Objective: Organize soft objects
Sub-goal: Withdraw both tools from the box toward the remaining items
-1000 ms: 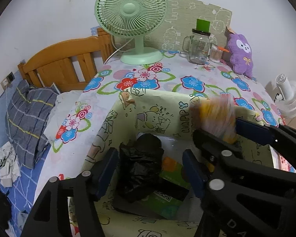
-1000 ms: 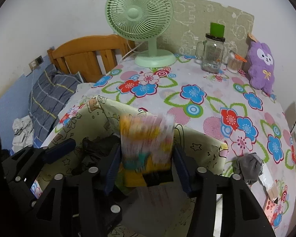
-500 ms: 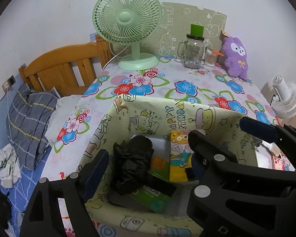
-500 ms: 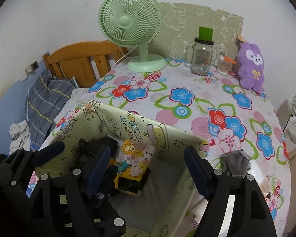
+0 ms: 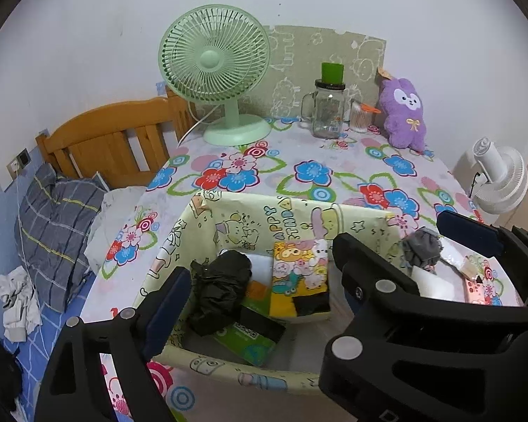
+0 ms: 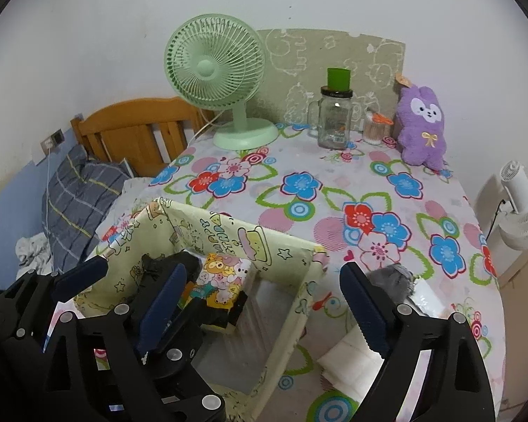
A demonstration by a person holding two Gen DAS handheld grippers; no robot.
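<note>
Cartoon-print pack (image 5: 301, 277) lies in the box (image 5: 200, 218), black bag (image 5: 220, 290) at its 9 o'clock — both grippers' jaws just opened, fingers wide, empty.

Bedroom in a home. Wooden bed headboard (image 5: 116, 140) with plaid pillow (image 5: 56, 225) beside a desk (image 5: 334, 161) under flowered cloth. Green fan (image 5: 216, 70), glass jar (image 5: 329, 109), purple plush toy (image 5: 403, 112) against the wall.
</note>
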